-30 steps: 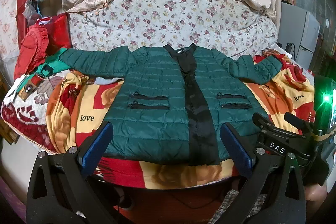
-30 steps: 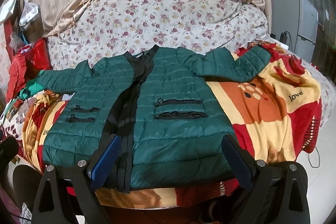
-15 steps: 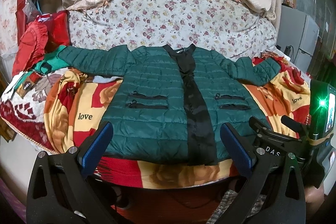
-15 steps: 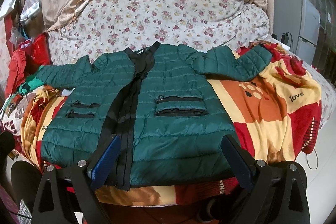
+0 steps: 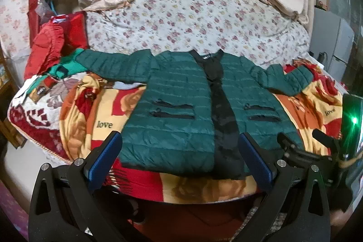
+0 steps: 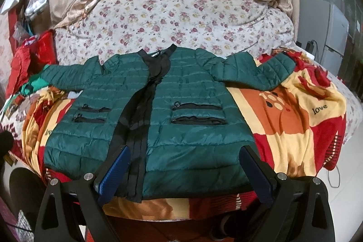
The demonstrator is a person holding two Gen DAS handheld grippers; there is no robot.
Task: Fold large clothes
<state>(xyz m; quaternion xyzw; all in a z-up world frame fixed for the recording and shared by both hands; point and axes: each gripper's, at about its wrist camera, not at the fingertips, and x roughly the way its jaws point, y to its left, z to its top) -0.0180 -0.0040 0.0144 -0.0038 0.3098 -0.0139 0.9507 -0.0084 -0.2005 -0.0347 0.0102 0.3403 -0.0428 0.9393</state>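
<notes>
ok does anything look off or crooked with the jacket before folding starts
Mostly neat: the green jacket lies flat, front up. Only its sleeves differ: one stretches straight out, the other bends at the elbow.

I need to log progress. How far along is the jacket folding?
Done: the green jacket lies spread flat, front up, on the blanket. In hand: nothing; the left tool and right tool are open, short of its hem. Left: every fold, sleeves included.
</notes>
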